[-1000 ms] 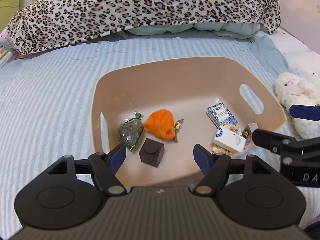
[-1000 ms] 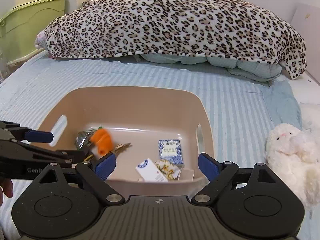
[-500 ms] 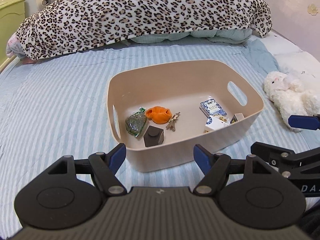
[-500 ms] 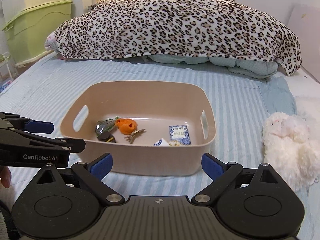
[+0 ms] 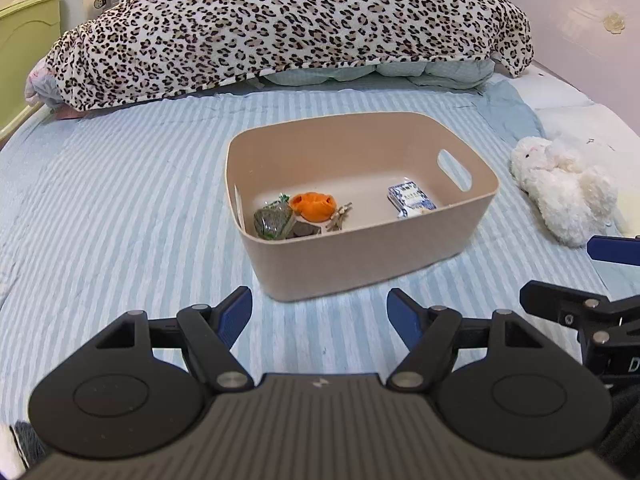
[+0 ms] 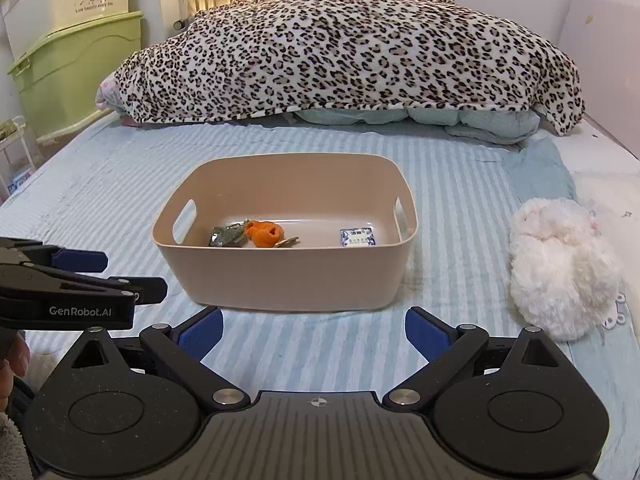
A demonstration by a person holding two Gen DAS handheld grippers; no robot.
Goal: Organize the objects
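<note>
A beige plastic basket (image 5: 360,256) (image 6: 288,280) stands on the striped bed. In it lie an orange knitted piece (image 5: 313,207) (image 6: 264,233), a green foil packet (image 5: 273,222) (image 6: 226,236), a dark block (image 5: 306,230), keys (image 5: 339,218) and a blue-and-white box (image 5: 410,197) (image 6: 357,237). My left gripper (image 5: 319,314) is open and empty, in front of the basket. My right gripper (image 6: 314,330) is open and empty, also in front of it. Each gripper shows at the edge of the other's view.
A white plush toy (image 5: 564,188) (image 6: 560,268) lies on the bed right of the basket. A leopard-print blanket (image 5: 280,28) (image 6: 352,52) is heaped at the far end. Green storage boxes (image 6: 76,76) stand at the far left.
Both grippers have pulled back from over the basket towards me and stayed open. The basket now looks farther away and its near wall hides some of the contents.
</note>
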